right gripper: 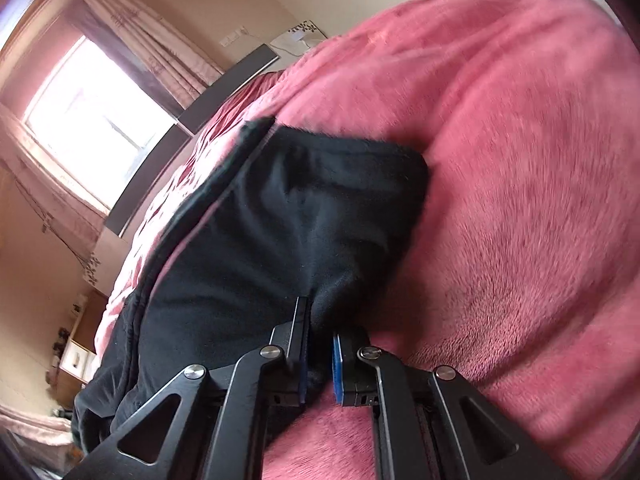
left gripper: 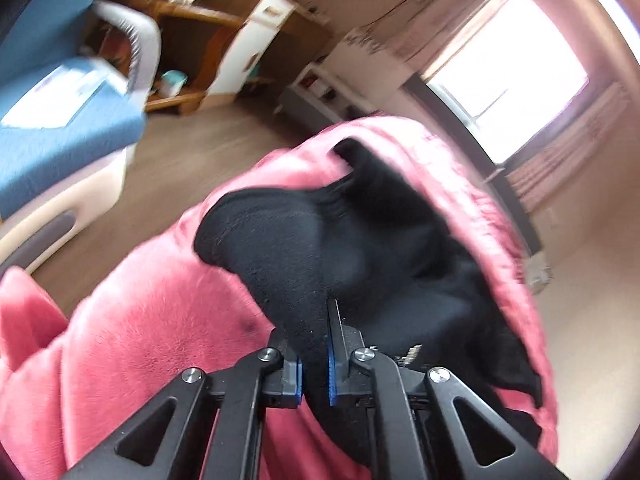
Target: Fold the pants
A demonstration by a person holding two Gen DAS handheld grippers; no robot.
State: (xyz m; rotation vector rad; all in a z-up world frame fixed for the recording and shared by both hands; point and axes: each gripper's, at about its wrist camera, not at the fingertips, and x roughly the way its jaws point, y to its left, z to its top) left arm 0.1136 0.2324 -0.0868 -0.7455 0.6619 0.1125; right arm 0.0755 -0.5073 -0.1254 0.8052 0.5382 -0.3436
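Observation:
Black pants (left gripper: 320, 240) lie on a pink fleece blanket (left gripper: 140, 340) on the bed. My left gripper (left gripper: 314, 352) is shut on a bunched edge of the pants, with black cloth pinched between the blue pads. In the right wrist view the pants (right gripper: 280, 220) spread ahead, partly doubled over, on the blanket (right gripper: 520, 200). My right gripper (right gripper: 320, 344) is shut on another edge of the pants, cloth filling the gap between its fingers. Both views are motion-blurred.
Past the bed's edge are a wood floor (left gripper: 208, 148), a blue-covered surface (left gripper: 60, 120), wooden shelves and a cabinet (left gripper: 248, 48). A bright window with curtains (right gripper: 92, 120) and a dark headboard (right gripper: 192, 120) lie beyond the bed.

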